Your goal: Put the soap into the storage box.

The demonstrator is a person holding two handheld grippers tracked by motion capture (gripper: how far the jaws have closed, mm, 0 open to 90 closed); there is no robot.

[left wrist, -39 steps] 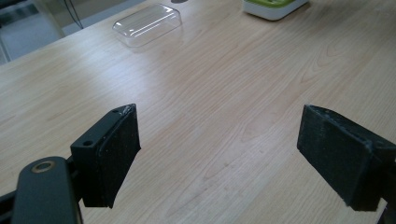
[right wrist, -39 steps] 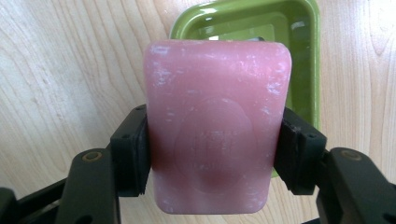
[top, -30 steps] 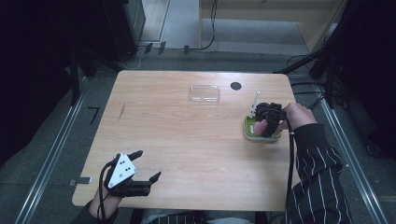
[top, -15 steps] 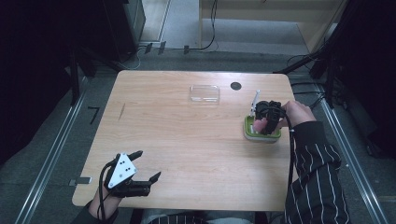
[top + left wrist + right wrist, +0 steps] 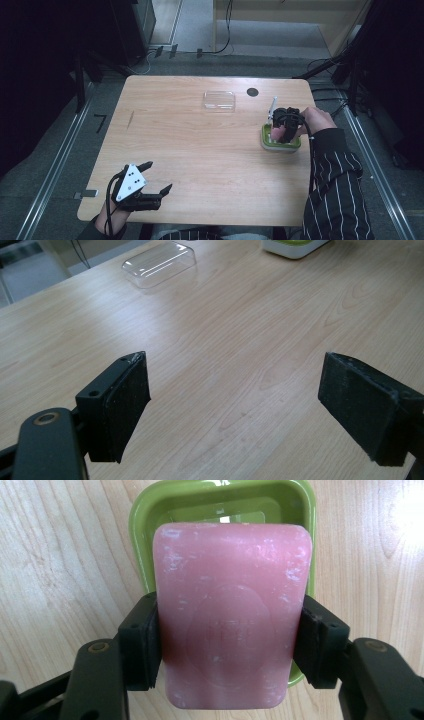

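**Pink soap clamped over the green dish**

Over the green soap dish [image 5: 220, 510] at the right side of the bench [image 5: 200, 165], the pink bar of soap [image 5: 230, 615] sits squarely between the right tongs [image 5: 227, 640]. Their two black jaws press on its long sides, one on each, so the bar spans the whole gap between them. In the right gripper view the soap covers most of the dish's hollow; the green rim shows above it and along both sides, and a slotted insert is visible at the far end. Whether the bar touches the dish or hangs just above it cannot be told.

In the high view the right tongs [image 5: 285, 125] point down onto the dish [image 5: 281, 144], with the person's hand and striped sleeve [image 5: 335, 190] behind them. A thin white stick stands just beyond the dish.

Farther out, a clear plastic lid [image 5: 219, 99] lies near the bench's far edge, well apart from the dish, beside a small dark round spot [image 5: 252, 92].

At the near left corner, the left tongs [image 5: 156, 177] rest low over the bench, jaws spread wide with only bare wood between them.
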